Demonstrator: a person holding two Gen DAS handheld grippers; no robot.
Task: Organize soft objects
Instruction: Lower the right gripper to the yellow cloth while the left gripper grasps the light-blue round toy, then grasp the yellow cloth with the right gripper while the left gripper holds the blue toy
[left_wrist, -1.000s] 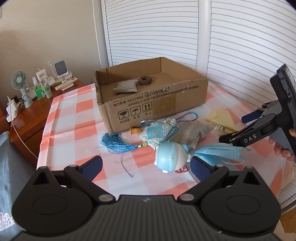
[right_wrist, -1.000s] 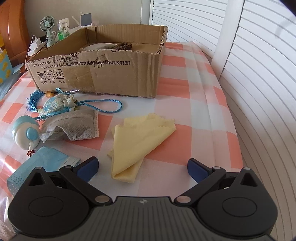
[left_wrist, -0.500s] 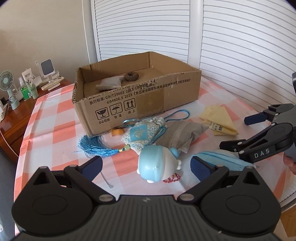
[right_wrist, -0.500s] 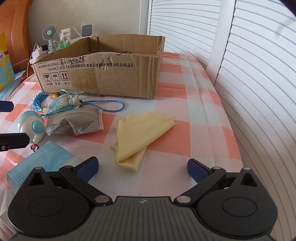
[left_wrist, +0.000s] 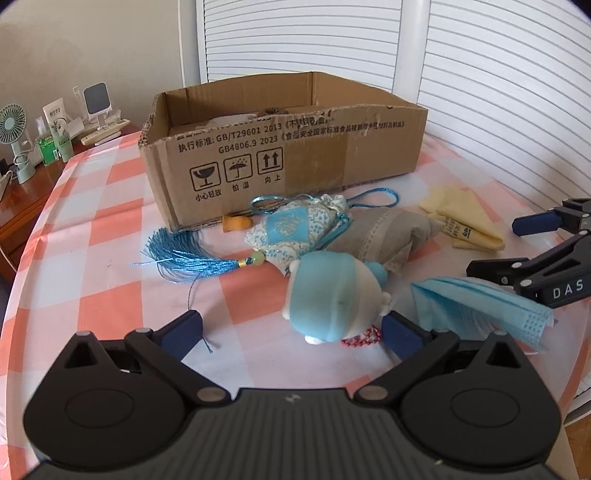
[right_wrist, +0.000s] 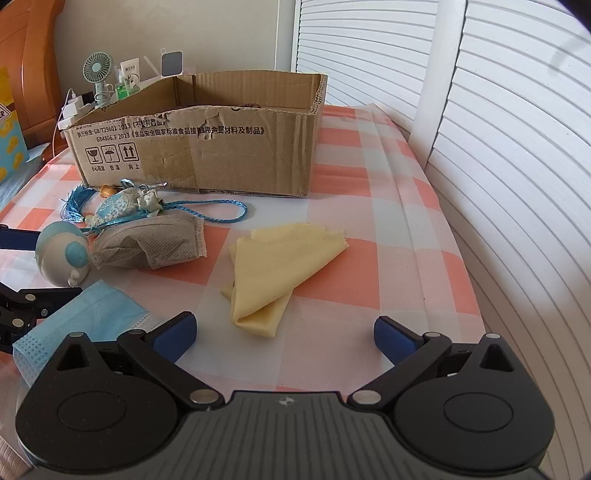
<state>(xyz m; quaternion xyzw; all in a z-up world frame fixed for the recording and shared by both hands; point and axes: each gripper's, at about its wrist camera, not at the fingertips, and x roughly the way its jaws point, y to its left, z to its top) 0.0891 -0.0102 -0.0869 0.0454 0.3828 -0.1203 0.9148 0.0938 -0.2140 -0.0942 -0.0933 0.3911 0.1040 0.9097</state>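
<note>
Approach step: left gripper (left_wrist: 291, 332) spread wide, lower-center frame, probably lining up the blue plush toy (left_wrist: 332, 295); right gripper (right_wrist: 284, 332) released too.

Ahead of the left claw (left_wrist: 291, 326), its fingers spread wide, a round blue-and-white plush toy (left_wrist: 330, 295) blocks the 1 o'clock lane; bare checked table (left_wrist: 110, 229) lies at 11. The brown cardboard box (left_wrist: 295, 155) walls off 12. The right claw (right_wrist: 284, 330), also spread, faces a folded yellow cloth (right_wrist: 280, 266) at 12, clear table at 2.
</note>
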